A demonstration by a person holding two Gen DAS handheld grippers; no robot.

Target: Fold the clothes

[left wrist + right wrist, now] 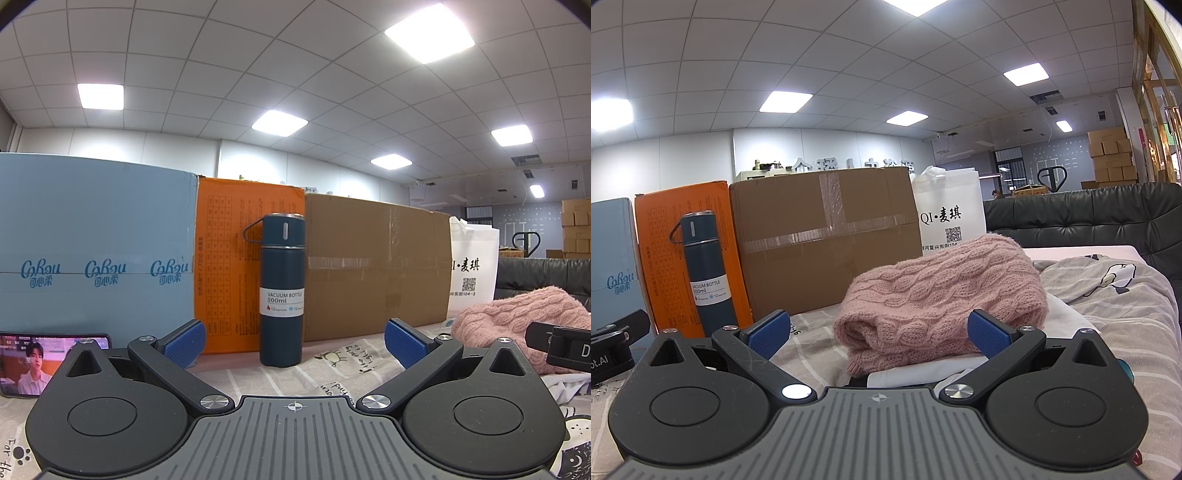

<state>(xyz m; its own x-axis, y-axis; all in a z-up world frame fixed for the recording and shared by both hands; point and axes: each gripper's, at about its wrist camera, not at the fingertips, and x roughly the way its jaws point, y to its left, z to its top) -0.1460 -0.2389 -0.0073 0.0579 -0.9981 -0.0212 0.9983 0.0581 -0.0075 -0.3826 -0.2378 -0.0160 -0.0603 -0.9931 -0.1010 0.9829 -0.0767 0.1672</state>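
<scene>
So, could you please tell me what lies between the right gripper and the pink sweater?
Nothing: in the right wrist view the open right gripper directly faces the sweater, which lies on white cloth.

You face a large office-like room under a white grid-tile ceiling (295,74) with square recessed light panels (428,33) lit. A white back wall (683,158) carries partly hidden raised lettering. At the right, a black padded sofa back (1082,221) borders the bed-like surface covered by a grey striped cartoon-print sheet (1108,295). Beyond it, stacked cardboard cartons (1110,155) and a pallet jack handle (1051,177) stand before a grey far wall.
</scene>
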